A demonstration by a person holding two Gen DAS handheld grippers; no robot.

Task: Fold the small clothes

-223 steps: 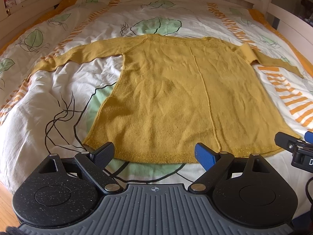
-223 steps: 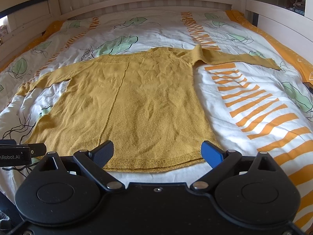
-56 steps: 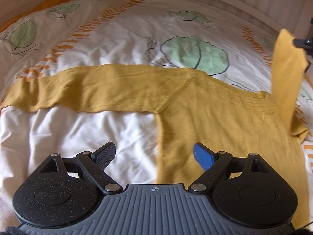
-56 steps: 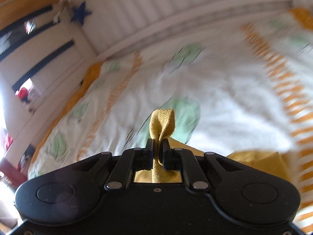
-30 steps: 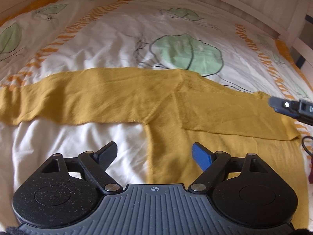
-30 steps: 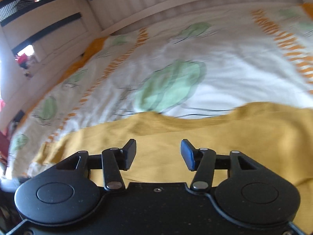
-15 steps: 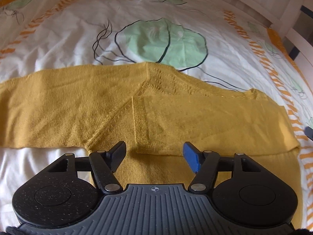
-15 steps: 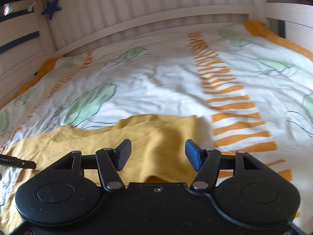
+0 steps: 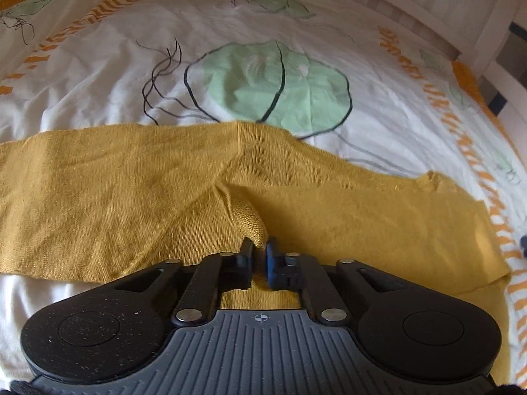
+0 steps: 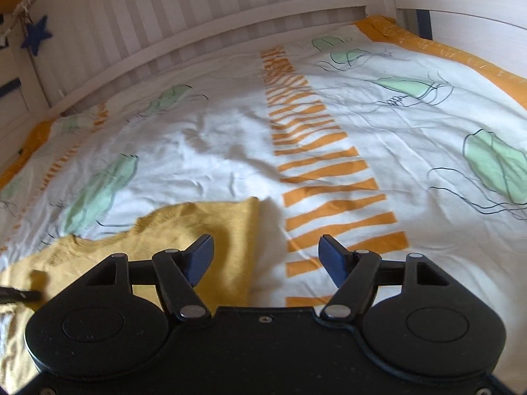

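A mustard yellow knit sweater (image 9: pixel 131 197) lies flat on the bed, its left sleeve stretching off to the left. Its right sleeve (image 9: pixel 378 217) is folded across the chest. My left gripper (image 9: pixel 259 253) is shut on the cuff end of that folded sleeve (image 9: pixel 248 220), which bunches up between the fingers. My right gripper (image 10: pixel 266 256) is open and empty above the sweater's right shoulder edge (image 10: pixel 227 230), with the left finger over the knit and the right finger over the bedsheet.
The bed cover (image 10: pixel 329 151) is white with orange stripes and green leaf prints. A white slatted headboard (image 10: pixel 197 10) runs along the far side, and a white side rail (image 10: pixel 467 23) stands at the right. A blue star (image 10: pixel 36 36) hangs at the left.
My left gripper has closed on the cuff of the folded sleeve. My right gripper has opened wider and shifted slightly right along the sweater's shoulder edge.
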